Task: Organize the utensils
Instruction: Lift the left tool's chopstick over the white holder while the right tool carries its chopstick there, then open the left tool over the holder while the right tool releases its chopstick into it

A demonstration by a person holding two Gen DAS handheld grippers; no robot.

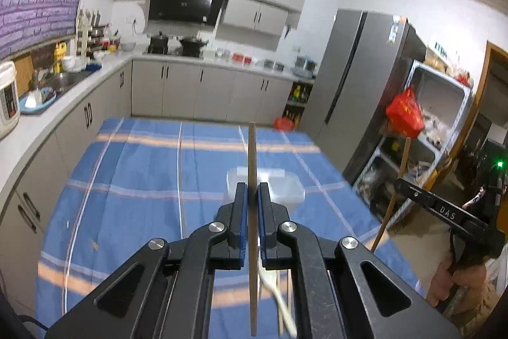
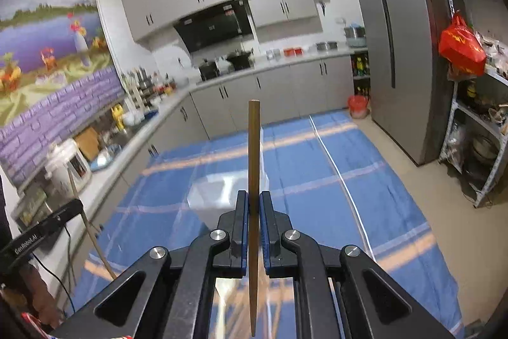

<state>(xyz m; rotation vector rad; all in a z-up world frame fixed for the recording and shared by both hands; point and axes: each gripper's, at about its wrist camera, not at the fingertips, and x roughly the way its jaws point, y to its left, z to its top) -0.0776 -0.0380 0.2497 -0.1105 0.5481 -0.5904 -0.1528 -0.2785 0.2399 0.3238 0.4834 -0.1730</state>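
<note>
Jaws of left gripper (image 1: 252, 196) clamping chopstick (image 1: 252, 154) upright, right gripper (image 2: 253, 205) likewise

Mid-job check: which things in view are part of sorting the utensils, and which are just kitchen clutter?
Part of the job:
- chopstick clamped in left gripper
- chopstick clamped in right gripper
- clear plastic container on the blue tablecloth
- white utensil below

Just lying about:
- rice cooker
- red bag
- pots
</note>
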